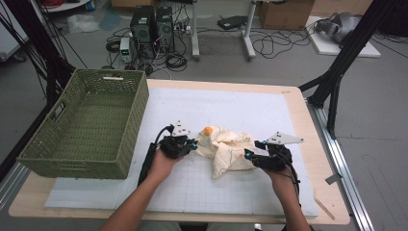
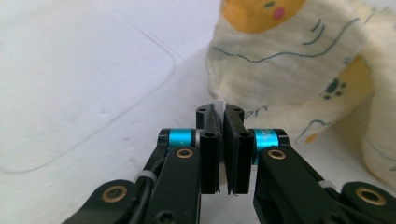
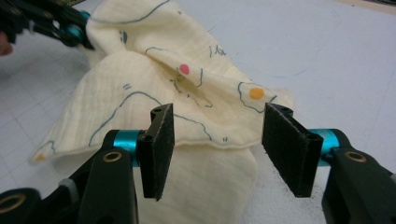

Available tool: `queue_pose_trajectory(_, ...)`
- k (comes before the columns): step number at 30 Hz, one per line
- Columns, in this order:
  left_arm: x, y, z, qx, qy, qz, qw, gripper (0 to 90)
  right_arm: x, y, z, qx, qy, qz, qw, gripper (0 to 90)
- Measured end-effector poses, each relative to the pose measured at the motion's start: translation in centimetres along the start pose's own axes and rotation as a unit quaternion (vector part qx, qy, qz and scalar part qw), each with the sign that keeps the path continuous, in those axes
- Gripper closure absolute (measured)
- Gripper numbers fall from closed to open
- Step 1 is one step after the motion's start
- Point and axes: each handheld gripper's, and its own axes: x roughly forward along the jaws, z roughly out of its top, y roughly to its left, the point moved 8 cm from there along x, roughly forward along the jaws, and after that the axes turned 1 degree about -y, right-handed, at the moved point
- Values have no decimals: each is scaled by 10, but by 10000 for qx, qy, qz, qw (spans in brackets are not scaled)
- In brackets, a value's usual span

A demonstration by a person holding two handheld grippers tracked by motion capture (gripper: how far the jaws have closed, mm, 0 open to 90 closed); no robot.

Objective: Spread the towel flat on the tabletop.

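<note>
Cream muslin cloth (image 1: 227, 149) with fried-egg print lies crumpled and loosely folded on my white mat (image 1: 250, 108), right of centre.

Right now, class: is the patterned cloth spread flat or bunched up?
Bunched up: the cloth sits in a crumpled heap with raised folds on the white mat, its edges overlapping.

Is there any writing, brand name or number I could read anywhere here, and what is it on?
No readable text anywhere.
cloth: printed pictures only, fried eggs, paw prints and blue outlines, no letters.
green basket: a small pale tag on its far rim, too small to read.
computer towers on the floor: no marking legible.
cardboard box: nothing legible.
left claw and right claw: no lettering seen.
</note>
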Motion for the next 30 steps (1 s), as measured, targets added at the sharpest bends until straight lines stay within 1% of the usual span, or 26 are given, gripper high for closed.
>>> queue_pose_trajectory(2,-10,7,0,-65,-113,26,9999,852,4,2,-2,16,59,41,10000,447)
queue_pose_trajectory(3,-17,12,-1,-132,-187,66,9997,852,8,4,-3,42,110,68,9999,448)
queue_pose_trajectory(4,-21,15,-1,-182,-221,92,9995,852,13,7,-5,30,191,140,9997,449)
queue_pose_trajectory(5,-25,18,-1,-264,-302,96,9991,852,17,9,-7,-14,236,170,9996,450)
queue_pose_trajectory(7,-33,24,-1,-334,-393,162,9985,852,27,17,-12,-118,449,265,9986,463)
queue_pose_trajectory(9,-39,28,1,-436,-507,194,9976,852,37,23,-18,-218,663,332,9970,530)
queue_pose_trajectory(11,-44,31,2,-494,-586,240,9968,852,45,27,-23,-390,890,377,9945,658)
queue_pose_trajectory(12,-45,33,3,-506,-603,259,9966,852,46,28,-24,-450,920,416,9939,714)
queue_pose_trajectory(13,-46,34,3,-491,-605,291,9965,852,45,30,-23,-450,901,473,9938,788)
queue_pose_trajectory(14,-46,34,3,-502,-615,316,9963,852,44,31,-23,-526,897,506,9933,812)
queue_pose_trajectory(15,-46,35,3,-475,-591,337,9966,852,43,32,-24,-531,936,551,9927,823)
queue_pose_trajectory(17,-46,37,4,-502,-588,411,9962,853,41,32,-24,-509,997,610,9918,830)
queue_pose_trajectory(21,-44,42,4,-516,-508,589,9956,855,33,35,-27,-528,1122,731,9896,830)
queue_pose_trajectory(22,-43,44,4,-549,-495,632,9953,855,31,37,-28,-549,1183,789,9883,831)
queue_pose_trajectory(23,-42,45,3,-610,-477,632,9950,855,28,40,-28,-613,1222,857,9869,831)
queue_pose_trajectory(24,-40,45,3,-632,-471,614,9950,855,25,45,-30,-627,1321,1055,9836,830)
queue_pose_trajectory(25,-37,43,2,-586,-430,585,9956,855,23,48,-31,-671,1361,1088,9824,821)
queue_pose_trajectory(26,-36,42,1,-525,-407,594,9960,856,21,50,-31,-729,1348,1106,9820,780)
queue_pose_trajectory(27,-33,40,1,-490,-399,582,9963,856,21,50,-30,-744,1283,1100,9828,723)
queue_pose_trajectory(28,-32,39,2,-459,-408,584,9964,856,20,49,-27,-647,1153,1066,9855,666)
queue_pose_trajectory(29,-31,38,2,-482,-442,582,9962,855,19,45,-20,-534,912,1010,9893,602)
queue_pose_trajectory(30,-31,38,3,-498,-465,594,9959,855,16,41,-13,-400,690,945,9923,590)
